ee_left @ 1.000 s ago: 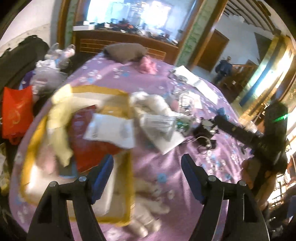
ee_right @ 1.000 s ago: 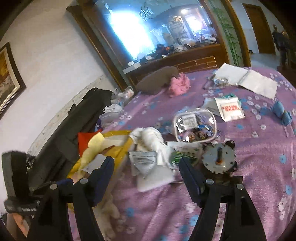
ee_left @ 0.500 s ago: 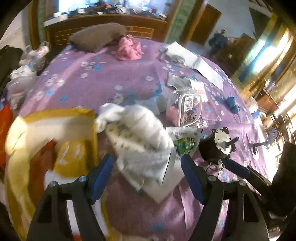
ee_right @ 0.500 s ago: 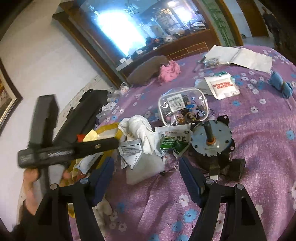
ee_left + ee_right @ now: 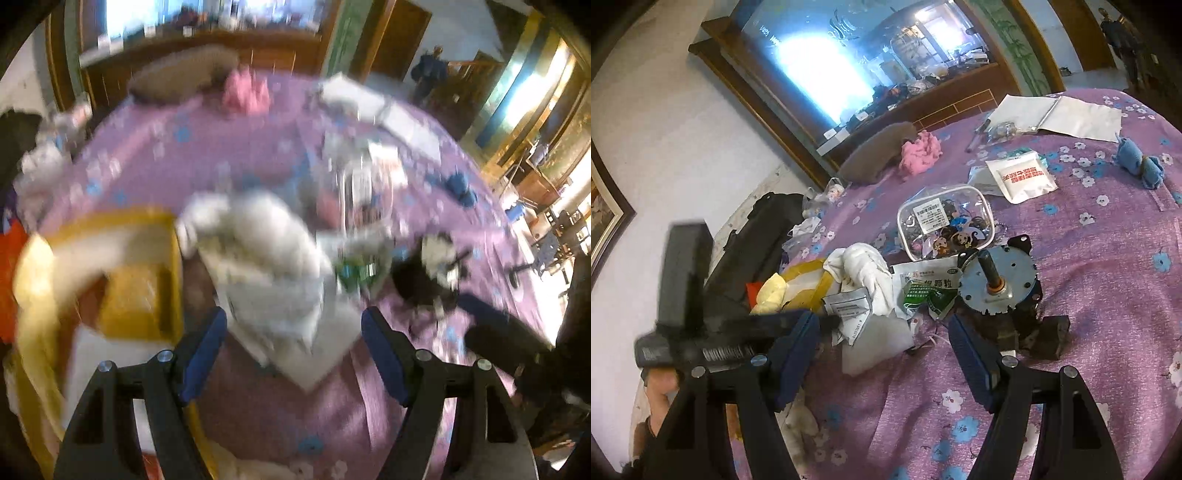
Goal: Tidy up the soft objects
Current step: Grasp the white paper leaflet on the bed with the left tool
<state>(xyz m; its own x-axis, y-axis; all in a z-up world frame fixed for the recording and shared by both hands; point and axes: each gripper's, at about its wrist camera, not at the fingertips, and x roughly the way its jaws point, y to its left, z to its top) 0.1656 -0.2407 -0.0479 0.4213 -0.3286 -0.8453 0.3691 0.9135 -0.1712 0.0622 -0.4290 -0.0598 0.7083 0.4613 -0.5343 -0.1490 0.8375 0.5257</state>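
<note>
White cloth (image 5: 866,271), knotted into a soft bundle, lay at centre-left of the right wrist view, on the purple flowered desk (image 5: 1108,295), touching the corner of a yellow-rimmed tray (image 5: 809,284) at its left. In the blurred left wrist view the same cloth (image 5: 266,236) sat mid-frame, just above the gap between the fingers. The left gripper (image 5: 293,354) had its fingers spread wide and held nothing; the right gripper (image 5: 882,354) was likewise spread and empty. Other soft pieces lay well apart: a pink tuft (image 5: 919,151) beside a brown cushion (image 5: 875,153) near the upper centre, and a blue rolled cloth (image 5: 1141,166) at the right edge.

The main risk, as I judged it, was clutter around the cloth. Paper sachets (image 5: 849,308) lay against and partly under it, and a green-printed packet (image 5: 923,288) touched its right side, so closing fingers could pinch paper along with fabric, or drag packets into the tray. A metal motor (image 5: 997,280) stood just right of the packets; a wide sweep could knock it. The two grippers were also close together, the left one crossing the lower left of the right wrist view, so they might collide. The heavy blur suggested speed, which made a misjudged grasp likelier.
</note>
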